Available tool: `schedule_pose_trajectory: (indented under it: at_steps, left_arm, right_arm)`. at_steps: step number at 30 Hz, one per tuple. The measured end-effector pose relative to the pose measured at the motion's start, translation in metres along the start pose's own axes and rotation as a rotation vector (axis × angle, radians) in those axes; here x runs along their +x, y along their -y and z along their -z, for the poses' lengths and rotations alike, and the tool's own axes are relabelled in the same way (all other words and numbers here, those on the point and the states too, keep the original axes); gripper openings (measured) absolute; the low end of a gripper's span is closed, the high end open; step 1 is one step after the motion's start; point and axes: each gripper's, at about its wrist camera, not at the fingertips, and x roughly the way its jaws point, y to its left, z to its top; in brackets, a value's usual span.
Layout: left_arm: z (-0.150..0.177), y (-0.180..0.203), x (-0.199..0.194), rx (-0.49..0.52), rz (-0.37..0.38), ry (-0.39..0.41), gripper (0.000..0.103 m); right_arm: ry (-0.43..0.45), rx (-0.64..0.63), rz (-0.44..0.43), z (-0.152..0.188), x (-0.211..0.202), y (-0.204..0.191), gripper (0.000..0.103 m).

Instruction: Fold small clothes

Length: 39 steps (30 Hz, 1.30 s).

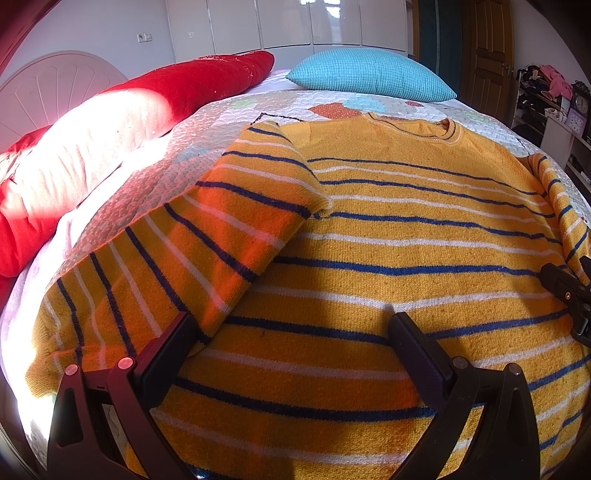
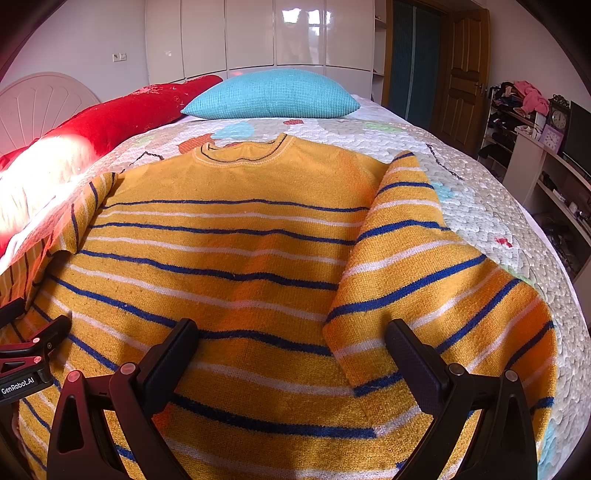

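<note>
Left wrist view looked forward between own fingers, low and close over left half of striped sweater [image 1: 369, 258], facing headboard end of bed [image 1: 207, 122]. Right wrist view sat same way over right half. Both shared sweater body, blue pillow [image 2: 273, 94], wardrobe [image 2: 258, 33]. Each caught other gripper at frame edge.

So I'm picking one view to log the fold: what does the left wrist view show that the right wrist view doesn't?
Only the left wrist view shows the left sleeve in full, folded over the body, and the right gripper at its edge.

Only the right wrist view shows the right sleeve fully folded in, the left gripper, and a dark screen.

Both show the striped yellow sweater, blue pillow, red bedding and quilt.
</note>
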Motion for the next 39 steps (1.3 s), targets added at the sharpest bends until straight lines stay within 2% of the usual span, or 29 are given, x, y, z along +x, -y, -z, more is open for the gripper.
schedule_pose_trajectory:
  at_steps: [39]
  left_arm:
    - [-0.0021,-0.0018,0.0013,-0.004,0.007,-0.016,0.103]
  right_arm:
    - [-0.020,-0.008,0.008,-0.0007,0.0069,0.0006,0.103]
